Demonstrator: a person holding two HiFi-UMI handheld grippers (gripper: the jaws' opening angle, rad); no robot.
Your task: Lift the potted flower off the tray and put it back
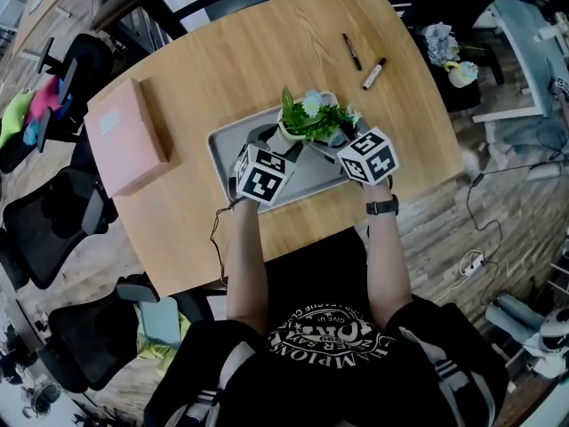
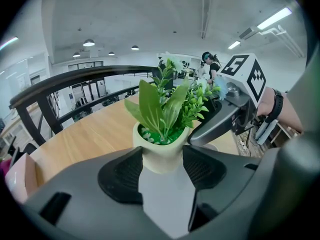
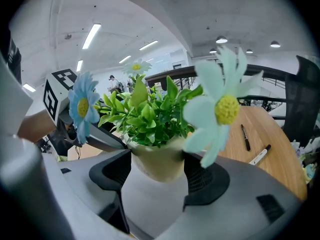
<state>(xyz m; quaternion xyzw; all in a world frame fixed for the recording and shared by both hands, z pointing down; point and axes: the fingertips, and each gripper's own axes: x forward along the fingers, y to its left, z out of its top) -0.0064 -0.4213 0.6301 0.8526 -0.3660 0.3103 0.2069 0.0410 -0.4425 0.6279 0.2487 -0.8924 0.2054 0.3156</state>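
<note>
A small cream pot (image 1: 286,135) with green leaves and pale blue daisies (image 1: 313,105) is over the grey tray (image 1: 222,154) in the middle of the wooden table. Both grippers clasp it from the near side. In the left gripper view the pot (image 2: 161,158) sits between the black ribbed pads (image 2: 122,176) of my left gripper (image 2: 162,173), which presses its sides. My right gripper (image 3: 156,178) is shut on the same pot (image 3: 157,164) from the other side. Whether the pot's base touches the tray is hidden.
A pink box (image 1: 129,136) lies on the table's left part. Two markers (image 1: 352,52) (image 1: 373,74) lie beyond the tray on the right. Black office chairs (image 1: 53,212) stand along the table's left edge. The person's forearms reach over the near edge.
</note>
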